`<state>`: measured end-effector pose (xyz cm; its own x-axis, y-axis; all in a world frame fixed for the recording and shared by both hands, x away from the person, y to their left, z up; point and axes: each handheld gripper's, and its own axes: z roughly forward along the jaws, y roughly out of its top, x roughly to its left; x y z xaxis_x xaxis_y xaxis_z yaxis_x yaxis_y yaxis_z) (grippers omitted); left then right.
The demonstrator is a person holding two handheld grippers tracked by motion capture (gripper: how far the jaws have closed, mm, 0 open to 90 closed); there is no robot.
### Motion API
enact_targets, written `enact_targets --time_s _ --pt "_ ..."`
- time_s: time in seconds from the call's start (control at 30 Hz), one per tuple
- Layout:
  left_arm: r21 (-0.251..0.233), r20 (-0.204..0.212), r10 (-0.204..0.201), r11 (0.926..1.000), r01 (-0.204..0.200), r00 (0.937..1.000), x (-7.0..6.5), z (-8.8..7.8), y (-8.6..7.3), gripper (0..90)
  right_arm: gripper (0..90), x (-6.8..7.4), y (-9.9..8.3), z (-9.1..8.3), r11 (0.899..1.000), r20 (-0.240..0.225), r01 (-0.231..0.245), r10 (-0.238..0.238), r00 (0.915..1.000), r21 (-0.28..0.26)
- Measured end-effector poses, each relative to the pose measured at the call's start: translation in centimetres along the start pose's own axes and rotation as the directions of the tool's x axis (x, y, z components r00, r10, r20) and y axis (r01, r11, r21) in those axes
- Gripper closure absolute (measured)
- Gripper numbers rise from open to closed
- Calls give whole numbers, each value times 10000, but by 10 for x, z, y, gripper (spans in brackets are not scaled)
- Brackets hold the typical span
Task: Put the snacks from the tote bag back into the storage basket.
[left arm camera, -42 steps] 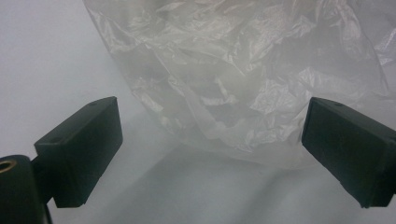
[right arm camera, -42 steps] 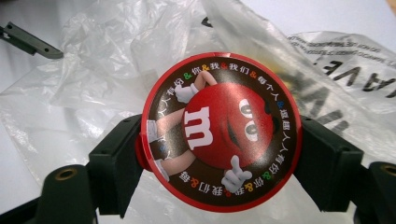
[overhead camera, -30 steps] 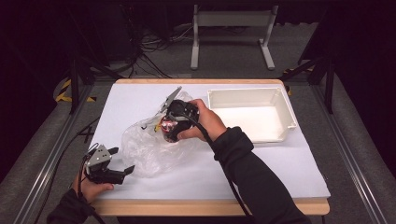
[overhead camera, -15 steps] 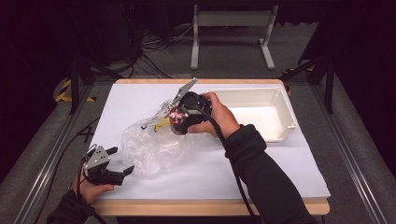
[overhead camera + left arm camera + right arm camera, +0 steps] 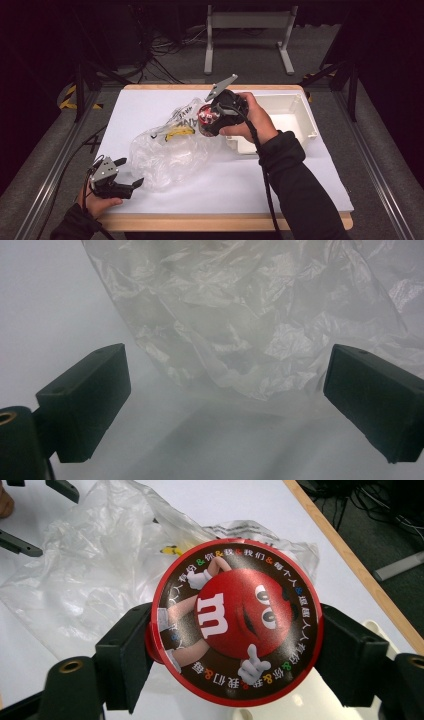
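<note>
Black jaws of your left gripper [image 5: 131, 176] stand spread at the lower left, empty, at the edge of the crumpled plastic bag [image 5: 167, 157]. Farther up, at frame centre, your right gripper [image 5: 206, 120] pinches the red candy tub [image 5: 235, 622] by its sides above the bag; its round lid faces the gripper's camera, its axis running along the jaws. The white tray [image 5: 295, 107] lies at right.

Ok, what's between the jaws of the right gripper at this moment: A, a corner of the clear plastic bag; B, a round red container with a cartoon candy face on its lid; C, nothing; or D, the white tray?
B: in the right gripper view the right gripper has its jaws pressed on both sides of the round red container, above the clear plastic bag and beside the white tray.
</note>
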<state>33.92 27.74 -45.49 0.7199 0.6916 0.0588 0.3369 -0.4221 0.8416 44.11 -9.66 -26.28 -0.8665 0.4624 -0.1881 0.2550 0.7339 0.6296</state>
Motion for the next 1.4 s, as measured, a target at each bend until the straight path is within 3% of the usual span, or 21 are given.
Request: enact_targets --time_s 0.33,0.87,1.07,1.4 --pt "-24 70 -80 10000 80 9999 1 -1 0 52 236 -18 -19 -18 9994 402 -354 352 9986 42" --pt "-6 127 -160 9999 161 9998 2 0 0 42 237 -41 -50 -32 9941 831 -1075 1060 9909 145" --pt "-8 102 -136 9999 137 9999 2 0 0 41 236 -52 -68 -37 9892 1228 -1415 1358 9831 392" --pt "-8 95 -36 10000 36 9999 1 0 0 33 236 -62 -92 -40 9808 1477 -1855 1750 9734 602"
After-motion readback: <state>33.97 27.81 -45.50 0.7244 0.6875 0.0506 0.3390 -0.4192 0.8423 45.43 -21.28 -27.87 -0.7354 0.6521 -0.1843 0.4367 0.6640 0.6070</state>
